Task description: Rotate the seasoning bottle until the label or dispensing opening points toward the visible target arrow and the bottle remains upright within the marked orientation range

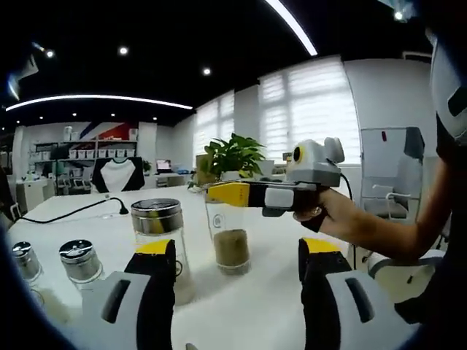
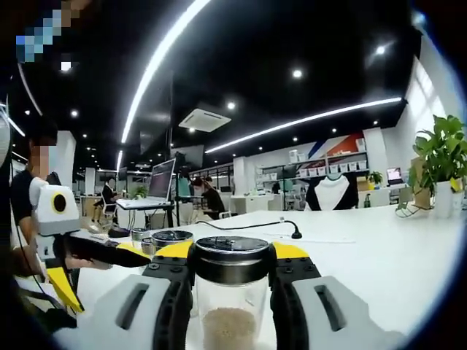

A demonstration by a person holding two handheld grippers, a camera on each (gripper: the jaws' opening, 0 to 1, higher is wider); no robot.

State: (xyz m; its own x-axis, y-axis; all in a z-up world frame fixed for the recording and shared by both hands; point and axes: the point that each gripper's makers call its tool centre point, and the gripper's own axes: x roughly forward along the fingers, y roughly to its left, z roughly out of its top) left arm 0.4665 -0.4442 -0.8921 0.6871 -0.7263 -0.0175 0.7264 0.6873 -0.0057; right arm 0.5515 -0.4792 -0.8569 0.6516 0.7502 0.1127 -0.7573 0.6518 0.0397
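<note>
The seasoning bottle [image 1: 231, 244] is clear glass with brown seasoning at the bottom, upright on the white table [image 1: 270, 292]. My right gripper [image 1: 228, 195] comes in from the right and is shut on its top. In the right gripper view, my right gripper [image 2: 230, 266] clamps the bottle's dark metal lid [image 2: 230, 251] from both sides, with the seasoning [image 2: 228, 324] showing below. My left gripper [image 1: 238, 251] is open, its fingers on either side of the bottle and short of it. In the right gripper view, the left gripper [image 2: 98, 266] shows at the left, held by a hand.
A taller jar with a metal lid [image 1: 157, 219] stands just behind my left finger, and two small shakers [image 1: 79, 259] stand further left. A black cable [image 1: 73, 211] crosses the table. A potted plant [image 1: 233, 157] stands at the far edge. People sit at desks [image 2: 157, 197] beyond.
</note>
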